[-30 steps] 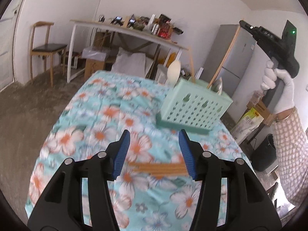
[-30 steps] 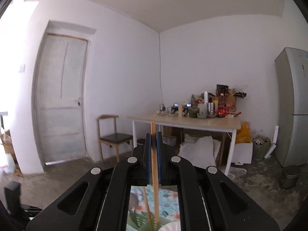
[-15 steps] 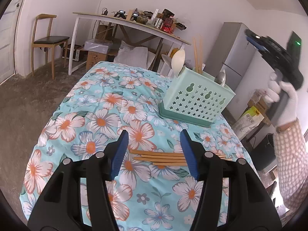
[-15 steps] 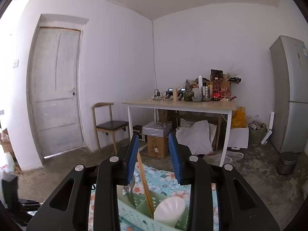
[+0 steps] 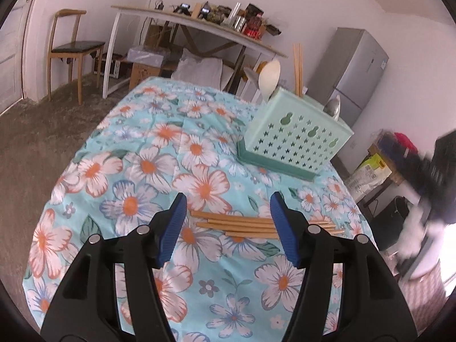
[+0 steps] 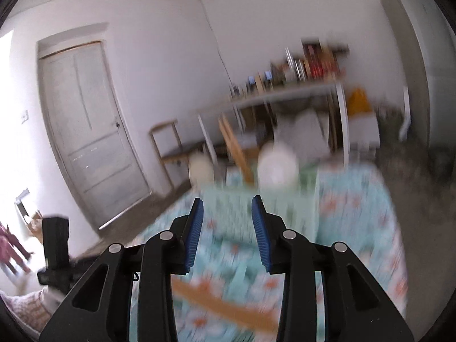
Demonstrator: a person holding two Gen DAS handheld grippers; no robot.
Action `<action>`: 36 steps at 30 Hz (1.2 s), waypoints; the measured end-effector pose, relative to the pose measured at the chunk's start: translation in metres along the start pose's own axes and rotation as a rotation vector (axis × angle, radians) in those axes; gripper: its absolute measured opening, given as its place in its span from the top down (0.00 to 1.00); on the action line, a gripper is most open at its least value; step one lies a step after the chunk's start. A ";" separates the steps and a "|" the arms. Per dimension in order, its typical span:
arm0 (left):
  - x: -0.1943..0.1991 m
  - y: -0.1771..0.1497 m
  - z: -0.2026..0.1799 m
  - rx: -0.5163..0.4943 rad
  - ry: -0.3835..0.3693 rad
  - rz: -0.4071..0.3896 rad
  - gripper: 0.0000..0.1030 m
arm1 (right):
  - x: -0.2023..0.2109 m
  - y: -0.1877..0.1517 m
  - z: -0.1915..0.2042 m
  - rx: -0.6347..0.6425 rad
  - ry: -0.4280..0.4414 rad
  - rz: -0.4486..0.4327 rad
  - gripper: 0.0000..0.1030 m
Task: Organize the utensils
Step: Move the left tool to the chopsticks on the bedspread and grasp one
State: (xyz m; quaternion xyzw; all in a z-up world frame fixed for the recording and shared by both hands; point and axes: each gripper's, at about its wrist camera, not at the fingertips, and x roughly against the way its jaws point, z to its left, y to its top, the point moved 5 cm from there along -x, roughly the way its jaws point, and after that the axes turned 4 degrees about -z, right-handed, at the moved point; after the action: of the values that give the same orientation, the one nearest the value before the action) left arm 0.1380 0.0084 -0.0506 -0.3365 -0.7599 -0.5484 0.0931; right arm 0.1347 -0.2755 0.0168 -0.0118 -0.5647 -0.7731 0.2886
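Left gripper above the flowered tablecloth, jaws opening, nothing pressed between the pads. Loose chopsticks lying flat near the front edge. Green caddy toward the far right corner, holding two upright chopsticks and spoons.

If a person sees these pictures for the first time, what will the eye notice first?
Probably the bright flowered tablecloth, which fills the left wrist view. On it stands a mint green utensil basket holding spoons and upright chopsticks, and a bundle of loose chopsticks lies just ahead of the left gripper.
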 end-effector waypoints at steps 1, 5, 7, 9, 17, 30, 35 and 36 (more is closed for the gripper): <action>-0.002 -0.001 -0.001 -0.005 0.003 0.008 0.44 | -0.004 -0.013 -0.005 -0.027 -0.007 0.032 0.66; -0.007 -0.004 -0.010 -0.037 0.010 0.029 0.44 | -0.010 -0.045 -0.014 -0.060 -0.031 0.104 0.66; -0.009 -0.006 -0.015 -0.045 0.008 0.038 0.44 | -0.012 -0.054 -0.020 -0.080 -0.034 0.136 0.66; -0.013 -0.009 -0.019 -0.053 0.007 0.050 0.44 | -0.013 -0.058 -0.024 -0.083 -0.044 0.150 0.66; -0.037 -0.026 -0.049 -0.185 -0.011 0.132 0.44 | -0.007 -0.060 -0.046 -0.124 -0.066 0.149 0.66; -0.064 -0.078 -0.121 -0.883 -0.025 0.232 0.56 | 0.012 -0.061 -0.086 -0.209 -0.110 0.112 0.66; -0.073 -0.094 -0.134 -1.073 0.003 0.231 0.65 | 0.014 -0.064 -0.097 -0.240 -0.118 0.113 0.66; -0.074 -0.097 -0.135 -1.102 0.011 0.229 0.66 | 0.014 -0.065 -0.098 -0.244 -0.115 0.113 0.66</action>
State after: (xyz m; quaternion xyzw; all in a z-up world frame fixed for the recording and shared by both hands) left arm 0.1041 -0.1599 -0.1119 -0.4128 -0.3194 -0.8523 -0.0336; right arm 0.1238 -0.3552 -0.0704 -0.1231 -0.4804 -0.8166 0.2952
